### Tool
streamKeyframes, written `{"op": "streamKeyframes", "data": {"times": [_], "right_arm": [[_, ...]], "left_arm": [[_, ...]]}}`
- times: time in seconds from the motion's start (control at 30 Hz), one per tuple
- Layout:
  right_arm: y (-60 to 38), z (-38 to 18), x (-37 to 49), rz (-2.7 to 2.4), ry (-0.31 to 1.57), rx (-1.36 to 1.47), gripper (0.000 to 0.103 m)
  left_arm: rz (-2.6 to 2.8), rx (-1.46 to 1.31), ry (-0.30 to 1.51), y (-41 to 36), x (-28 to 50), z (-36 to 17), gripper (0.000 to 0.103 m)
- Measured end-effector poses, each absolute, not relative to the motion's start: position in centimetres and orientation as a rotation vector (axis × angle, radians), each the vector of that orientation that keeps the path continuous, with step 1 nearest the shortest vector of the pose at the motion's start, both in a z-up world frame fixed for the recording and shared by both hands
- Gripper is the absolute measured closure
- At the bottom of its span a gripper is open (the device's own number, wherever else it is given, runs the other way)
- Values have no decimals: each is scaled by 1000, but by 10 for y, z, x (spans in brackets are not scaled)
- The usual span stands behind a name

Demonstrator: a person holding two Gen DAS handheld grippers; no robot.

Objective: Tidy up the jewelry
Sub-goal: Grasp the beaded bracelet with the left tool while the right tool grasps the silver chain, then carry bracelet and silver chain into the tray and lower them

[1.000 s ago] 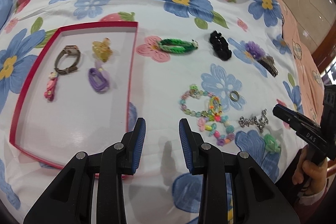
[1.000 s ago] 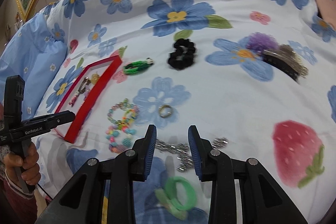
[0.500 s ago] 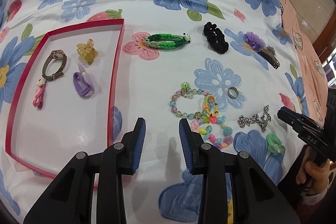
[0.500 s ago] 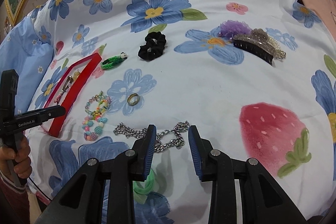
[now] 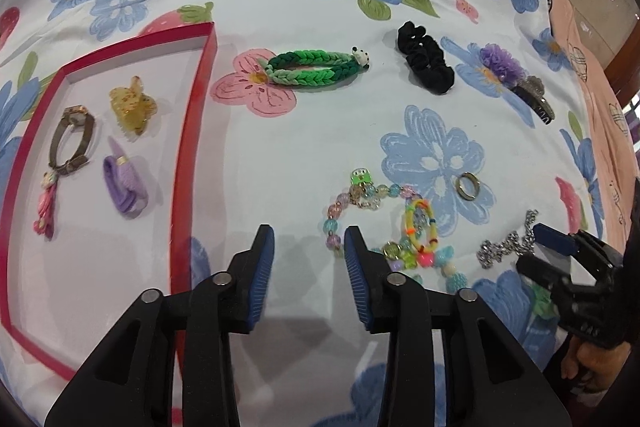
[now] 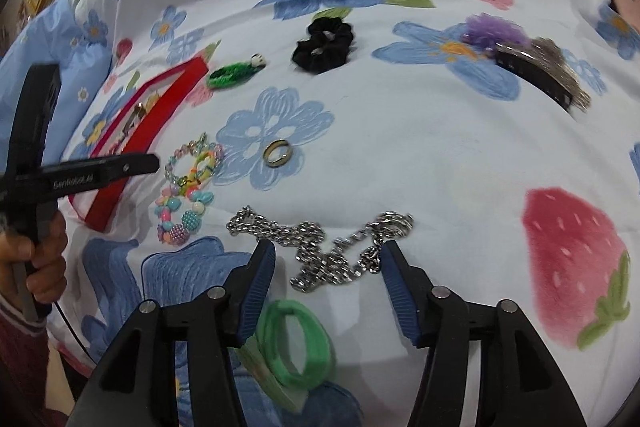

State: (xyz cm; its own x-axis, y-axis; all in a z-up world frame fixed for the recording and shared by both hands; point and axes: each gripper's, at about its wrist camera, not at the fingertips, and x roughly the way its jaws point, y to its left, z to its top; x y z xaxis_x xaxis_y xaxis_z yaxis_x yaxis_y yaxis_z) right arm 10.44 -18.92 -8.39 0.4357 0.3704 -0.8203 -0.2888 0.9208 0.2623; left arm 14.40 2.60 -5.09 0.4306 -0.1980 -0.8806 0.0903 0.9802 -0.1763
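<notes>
A red-rimmed tray (image 5: 192,131) lies at the left and holds a watch (image 5: 70,141), an amber claw clip (image 5: 132,105), a purple hair tie (image 5: 124,185) and a pink charm. My left gripper (image 5: 308,247) is open and empty, just right of the tray, beside beaded bracelets (image 5: 400,223). My right gripper (image 6: 326,267) is open, its jaws straddling a silver chain (image 6: 320,247) on the cloth. A green hair tie (image 6: 296,343) lies under the right gripper.
On the floral cloth lie a green braided band (image 5: 316,67), a black scrunchie (image 5: 424,59), a purple flower clip with a dark claw clip (image 5: 520,83) and a ring (image 5: 468,187). The cloth's edge and floor are at the far right.
My right gripper has opened wider and moved forward over the silver chain. My left gripper has shifted right, off the tray toward the bracelets.
</notes>
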Motion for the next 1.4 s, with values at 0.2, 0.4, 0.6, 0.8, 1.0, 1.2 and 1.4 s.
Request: {"op": "streamKeyframes", "data": {"times": [0.2,0.4,0.6,0.8,1.0,1.2,1.4], "right_arm": [[-171,-91,112,432,1037,-7,46],[-178,-92,120,392,1022,-29,89],[-181,-87,123,407,997,13,93],[-184,-63,121,427,934,68,96],[-178,-38,117,448,878,80,96],[-166,-15,114,485,823,87,96],[-147,12,113,527,758,78,96]], "left_arm": [[-200,-67,1128,15,157,-63,67],[-256,-28,1110,6,161,-66,93],[-286,-29,1078,3,158,-59,97],[-282,-66,1005,13,147,-30,97],[-273,-111,925,30,132,5,97],[-257,-144,861,50,117,32,97],[-218,-178,811,76,104,50,97]]}}
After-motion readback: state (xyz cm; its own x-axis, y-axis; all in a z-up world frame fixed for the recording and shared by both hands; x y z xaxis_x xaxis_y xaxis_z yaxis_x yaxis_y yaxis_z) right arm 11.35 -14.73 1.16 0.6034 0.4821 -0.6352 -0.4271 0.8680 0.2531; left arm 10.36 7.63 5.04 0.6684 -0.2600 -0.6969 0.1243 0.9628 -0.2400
